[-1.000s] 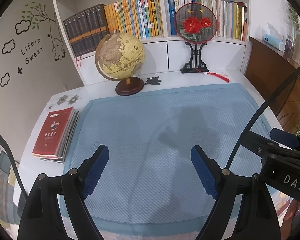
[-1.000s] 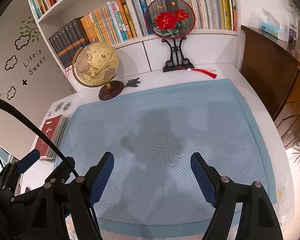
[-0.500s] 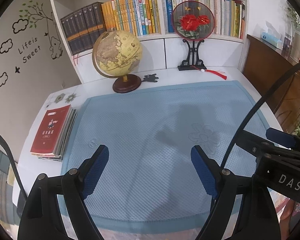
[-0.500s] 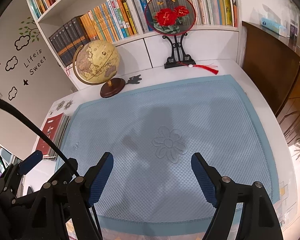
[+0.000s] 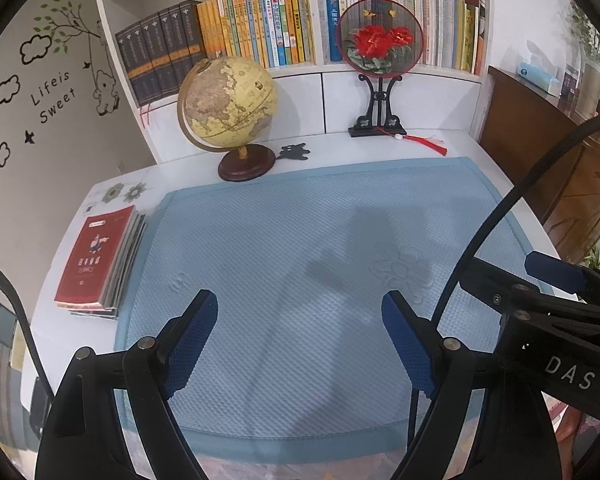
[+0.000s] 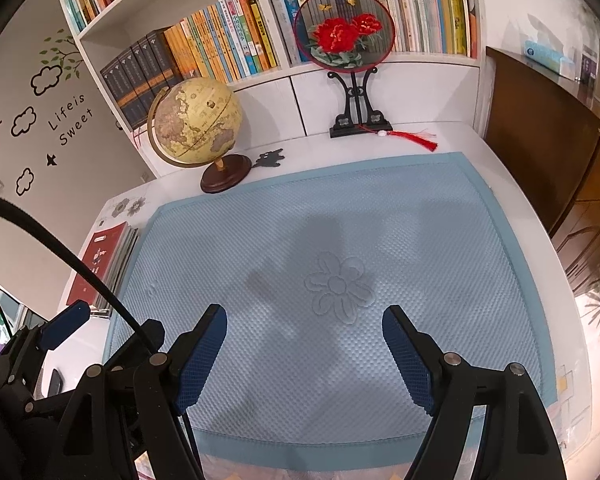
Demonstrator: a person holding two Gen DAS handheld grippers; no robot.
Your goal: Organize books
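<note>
1. Two black grippers with blue ribbed pads hover side by side over the near part of a pale blue quilted mat (image 5: 300, 248); the left gripper (image 5: 300, 320) and the right gripper (image 6: 304, 332) both stand wide apart with nothing between their fingers.
2. Most of the mat is bare, with only an embossed flower (image 6: 336, 288) and the grippers' shadows on it.
3. One flat stack of thin books with a red cover on top (image 5: 96, 260) lies on the white desk (image 5: 100, 196), just beside the mat's left edge and near the desk's left edge.
4. Beyond the mat's far edge stand a yellow globe on a dark wooden base (image 5: 228, 108) and a round red-flowered fan on a black stand (image 5: 380, 40), its red tassel (image 5: 428, 142) near the mat's far right corner.
5. Behind them, a white bookshelf (image 5: 316, 72) holds rows of upright books (image 5: 256, 28).
6. Right of the desk stands a dark brown wooden cabinet (image 6: 540, 128).
</note>
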